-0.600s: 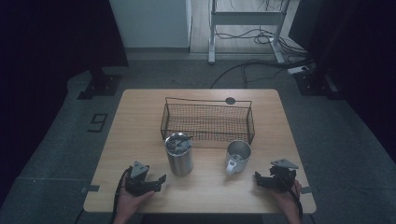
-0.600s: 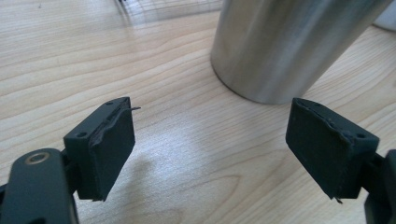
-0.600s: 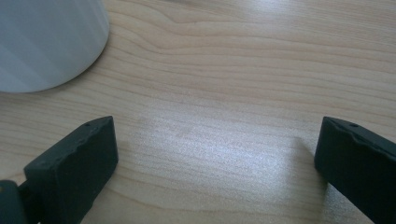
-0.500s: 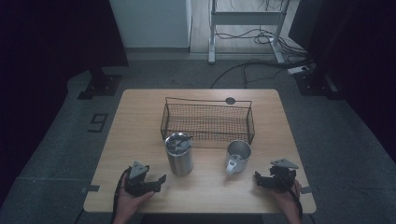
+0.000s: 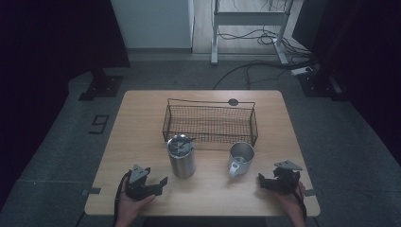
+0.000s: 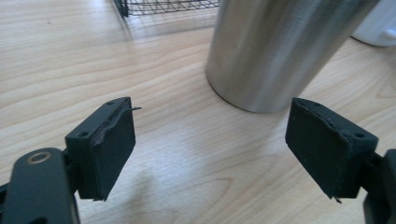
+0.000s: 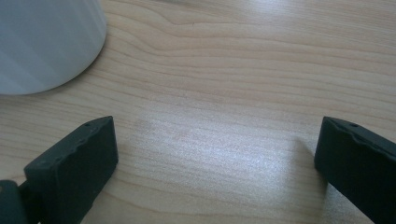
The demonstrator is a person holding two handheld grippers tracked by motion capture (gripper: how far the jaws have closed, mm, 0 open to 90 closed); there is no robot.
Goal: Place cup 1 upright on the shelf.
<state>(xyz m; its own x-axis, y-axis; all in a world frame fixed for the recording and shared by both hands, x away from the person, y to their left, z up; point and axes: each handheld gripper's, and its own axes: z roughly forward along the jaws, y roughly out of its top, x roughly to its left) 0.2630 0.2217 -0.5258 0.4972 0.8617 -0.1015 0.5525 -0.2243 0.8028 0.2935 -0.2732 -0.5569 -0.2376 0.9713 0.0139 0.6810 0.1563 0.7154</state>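
A brushed-steel tumbler (image 5: 181, 158) stands at the front middle of the wooden table (image 5: 142, 123), with a white mug (image 5: 241, 156) to its right. My left gripper (image 5: 161, 183) rests near the front edge, left of the tumbler, pointing at it. In the left gripper view its jaws stand wide apart around bare wood, the left gripper (image 6: 210, 149) open, with the tumbler (image 6: 275, 51) just ahead and untouched. My right gripper (image 5: 261, 182) lies at the front right, beyond the mug. The right gripper (image 7: 215, 163) is open over bare wood, the mug (image 7: 42, 42) ahead at its left.
A black wire basket (image 5: 210, 124) stands behind the tumbler and mug, and its corner (image 6: 163, 5) shows in the left gripper view. A small dark disc (image 5: 233, 101) lies at the table's far edge. Cables and a stand's legs are on the floor beyond.
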